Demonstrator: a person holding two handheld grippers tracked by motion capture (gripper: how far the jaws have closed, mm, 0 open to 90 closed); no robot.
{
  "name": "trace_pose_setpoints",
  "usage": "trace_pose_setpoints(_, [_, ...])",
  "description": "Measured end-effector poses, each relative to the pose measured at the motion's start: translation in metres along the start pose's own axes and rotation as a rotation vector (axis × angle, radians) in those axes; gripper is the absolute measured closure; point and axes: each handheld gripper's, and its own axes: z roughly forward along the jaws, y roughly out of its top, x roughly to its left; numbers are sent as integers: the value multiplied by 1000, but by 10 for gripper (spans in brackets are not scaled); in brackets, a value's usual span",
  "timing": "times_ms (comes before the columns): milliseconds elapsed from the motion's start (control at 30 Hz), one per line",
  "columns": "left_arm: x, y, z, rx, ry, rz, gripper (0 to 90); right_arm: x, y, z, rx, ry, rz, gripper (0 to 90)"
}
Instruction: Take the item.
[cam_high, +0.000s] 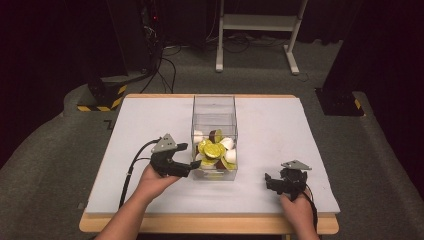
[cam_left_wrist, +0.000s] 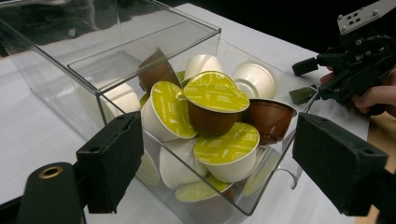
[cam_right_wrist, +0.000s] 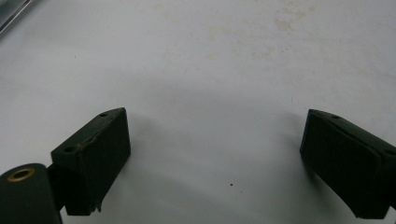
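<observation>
Bright desk, dark room: light falls from overhead onto the white surface.

In the high view the desk (cam_high: 280, 145) is evenly lit while the floor and background sink into near black, and the picture is soft and slightly grainy. The clear box (cam_left_wrist: 140, 51) catches pale reflections on its walls and rim in the left gripper view, where the coffee capsules (cam_left_wrist: 215, 100) are sharp and the near jaws blur. In the right gripper view the desk glares almost white, with soft shadows pooling beneath the jaws of the right hand-held gripper (cam_right_wrist: 215, 163), whose edges are out of focus.
</observation>
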Motion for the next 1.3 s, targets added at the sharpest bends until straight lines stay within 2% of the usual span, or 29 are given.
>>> trace_pose_setpoints(100, [0, 1, 3, 11, -2, 0, 168, 0, 0, 0, 0, 0, -1, 83])
trace_pose_setpoints(167, [-2, 1, 7, 7, -4, -14, 168, 0, 0, 0, 0, 0, -1, 83])
trace_pose_setpoints(333, [-3, 1, 15, 16, -1, -9, 165, 0, 0, 0, 0, 0, -2, 84])
trace_pose_setpoints(533, [-3, 1, 22, 38, 9, 19, 166, 0, 0, 0, 0, 0, -1, 84])
trace_pose_setpoints(733, [-5, 2, 31, 51, 12, 14, 164, 0, 0, 0, 1, 1, 0, 83])
trace_pose_setpoints(867, [-4, 2, 37, 51, 9, -2, 161, 0, 0, 0, 0, 1, -1, 84])
trace_pose_setpoints(900, [-3, 2, 38, 62, 9, 13, 160, 0, 0, 0, 1, 1, -1, 84])
trace_pose_setpoints(1000, [-4, 2, 41, 61, 15, 5, 157, 0, 0, 0, 0, 0, 0, 83])
trace_pose_setpoints(1300, [-7, 2, 53, 85, 23, 47, 177, 0, 0, 0, 0, 0, -1, 84])
